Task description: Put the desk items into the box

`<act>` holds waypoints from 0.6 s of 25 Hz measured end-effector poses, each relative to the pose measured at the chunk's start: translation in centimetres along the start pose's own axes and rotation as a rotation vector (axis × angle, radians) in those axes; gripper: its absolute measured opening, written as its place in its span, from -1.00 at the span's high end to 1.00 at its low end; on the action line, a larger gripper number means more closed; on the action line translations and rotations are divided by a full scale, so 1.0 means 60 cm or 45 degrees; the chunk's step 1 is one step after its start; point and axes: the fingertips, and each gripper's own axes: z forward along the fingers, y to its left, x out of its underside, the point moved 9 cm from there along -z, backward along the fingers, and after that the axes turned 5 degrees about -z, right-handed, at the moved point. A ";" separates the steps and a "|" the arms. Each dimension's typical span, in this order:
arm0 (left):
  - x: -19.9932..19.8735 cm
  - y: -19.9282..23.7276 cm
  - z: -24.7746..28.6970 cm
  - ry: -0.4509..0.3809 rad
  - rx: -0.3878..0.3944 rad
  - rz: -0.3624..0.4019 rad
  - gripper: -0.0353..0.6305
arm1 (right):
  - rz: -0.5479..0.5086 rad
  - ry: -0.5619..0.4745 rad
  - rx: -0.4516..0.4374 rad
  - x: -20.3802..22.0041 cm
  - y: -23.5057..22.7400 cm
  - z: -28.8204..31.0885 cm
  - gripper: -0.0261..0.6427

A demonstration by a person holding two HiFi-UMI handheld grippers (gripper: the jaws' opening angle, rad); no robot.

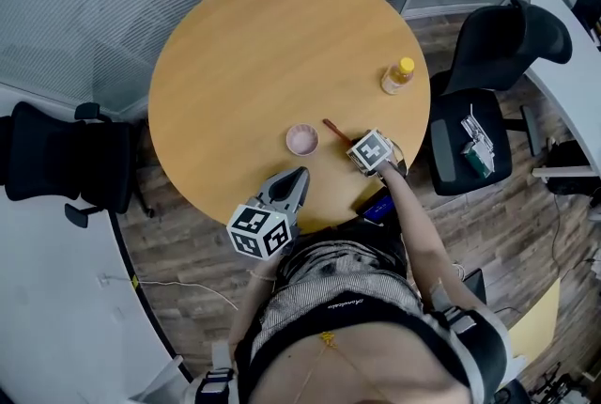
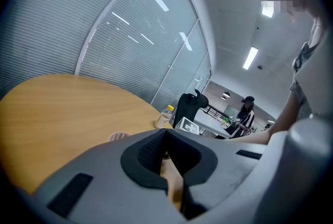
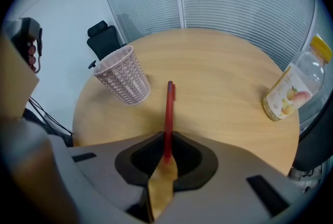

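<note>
Pinching a red pen [image 3: 169, 111] between its two jaws, the right gripper [image 3: 167, 139] points steeply down near the front right edge of a round wooden table [image 1: 244, 45]. The pen's near end sits clamped between the dark pads, and its shaft runs straight out ahead of the jaws toward the middle of the table; whether its far tip touches the wood cannot be told. A pink patterned cup [image 3: 122, 76] stands upright just to the left of the pen, apart from it. A clear bottle with a yellow cap [image 3: 291, 87] stands well off to the right, close to the table's right rim. The left gripper [image 2: 165, 133] hovers over the front edge of the table with its jaws pressed together and nothing between them, pointing toward the cup from a short way back. On the table there is one pen, one cup and one bottle. Two black office chairs sit beside the table, one at the left [image 1: 56, 158] and one at the right [image 1: 488, 45], the right one with small white and green items on its seat. Beyond the cup and pen, the far half of the tabletop is bare wood, backed by glass walls with blinds [image 1: 84, 7].
</note>
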 end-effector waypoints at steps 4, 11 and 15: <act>0.001 -0.002 -0.003 -0.003 -0.006 0.002 0.84 | -0.011 -0.053 -0.003 -0.012 -0.002 -0.013 0.74; -0.001 0.007 -0.007 -0.017 -0.026 -0.024 0.84 | 0.030 -0.142 -0.035 -0.026 -0.008 -0.040 0.74; -0.003 0.010 -0.009 -0.028 -0.036 -0.033 0.84 | 0.039 -0.159 -0.029 -0.031 -0.011 -0.059 0.74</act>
